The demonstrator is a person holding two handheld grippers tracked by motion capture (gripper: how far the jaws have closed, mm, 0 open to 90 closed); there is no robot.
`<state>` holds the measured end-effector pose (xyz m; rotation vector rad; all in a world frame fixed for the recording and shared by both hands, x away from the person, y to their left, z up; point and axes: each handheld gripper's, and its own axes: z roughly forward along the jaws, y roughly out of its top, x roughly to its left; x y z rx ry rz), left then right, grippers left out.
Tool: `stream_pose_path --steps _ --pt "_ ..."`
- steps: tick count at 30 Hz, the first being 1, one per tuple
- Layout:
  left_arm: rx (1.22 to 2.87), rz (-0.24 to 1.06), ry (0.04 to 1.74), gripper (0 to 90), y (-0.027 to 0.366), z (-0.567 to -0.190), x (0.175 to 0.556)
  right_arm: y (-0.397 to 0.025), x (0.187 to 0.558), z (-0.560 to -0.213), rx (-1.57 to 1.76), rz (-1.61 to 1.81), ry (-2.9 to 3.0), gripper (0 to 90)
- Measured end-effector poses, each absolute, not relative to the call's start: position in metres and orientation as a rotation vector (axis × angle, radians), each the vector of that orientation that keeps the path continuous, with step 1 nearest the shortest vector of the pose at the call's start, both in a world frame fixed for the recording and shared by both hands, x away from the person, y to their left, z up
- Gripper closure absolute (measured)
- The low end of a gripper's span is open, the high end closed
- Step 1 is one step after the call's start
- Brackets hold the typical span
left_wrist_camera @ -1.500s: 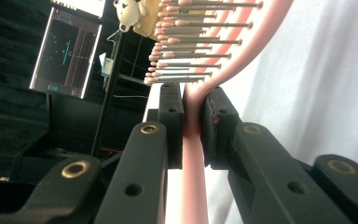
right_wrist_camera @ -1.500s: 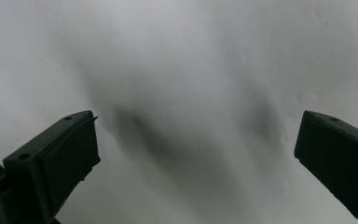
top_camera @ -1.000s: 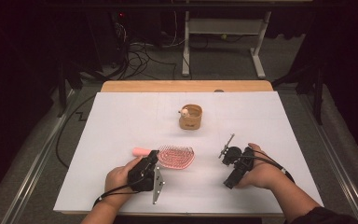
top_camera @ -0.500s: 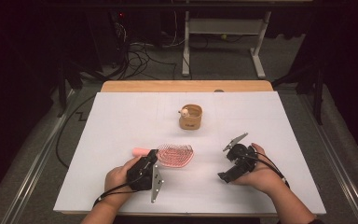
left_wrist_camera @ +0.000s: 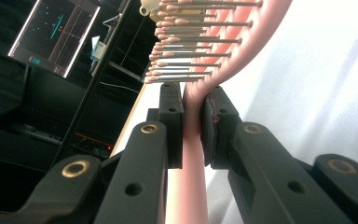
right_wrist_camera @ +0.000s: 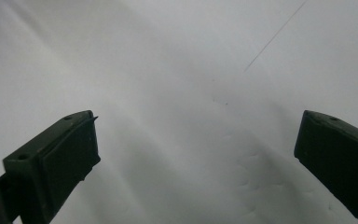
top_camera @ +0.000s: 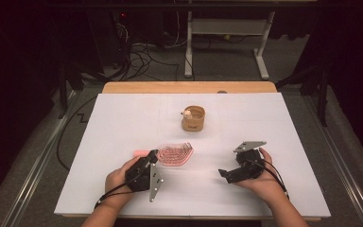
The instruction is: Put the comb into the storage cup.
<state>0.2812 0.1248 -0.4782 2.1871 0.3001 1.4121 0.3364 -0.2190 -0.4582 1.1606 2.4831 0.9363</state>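
Note:
A pink hairbrush lies low over the white table, bristles up, its handle end poking out to the left. My left gripper is shut on the brush's neck. In the left gripper view both pads press the pink neck and the bristled head rises beyond them. My right gripper sits at the front right, tilted down and to the left. In the right gripper view its jaws stand wide open over bare white table with nothing between them.
A small tan cup with a little pale object in it stands near the table's middle, beyond both grippers. A wooden strip edges the far side. Cables and a metal stand lie on the dark floor behind.
My right gripper has swung from pointing forward to pointing left and down at the table, and shifted slightly right. The left gripper and brush have barely moved.

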Motion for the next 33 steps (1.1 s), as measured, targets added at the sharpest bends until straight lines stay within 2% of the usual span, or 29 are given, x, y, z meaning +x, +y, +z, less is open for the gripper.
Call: stream_pose_path --steps 21,33 --pt "2.147 1.304 0.439 80.6 0.139 -0.471 0.286 -0.221 0.312 -0.47 1.193 1.326 2.178 0.4" --pt "2.116 1.242 0.489 80.6 0.144 -0.467 0.288 -0.229 0.306 -0.471 1.17 1.393 2.111 0.6"
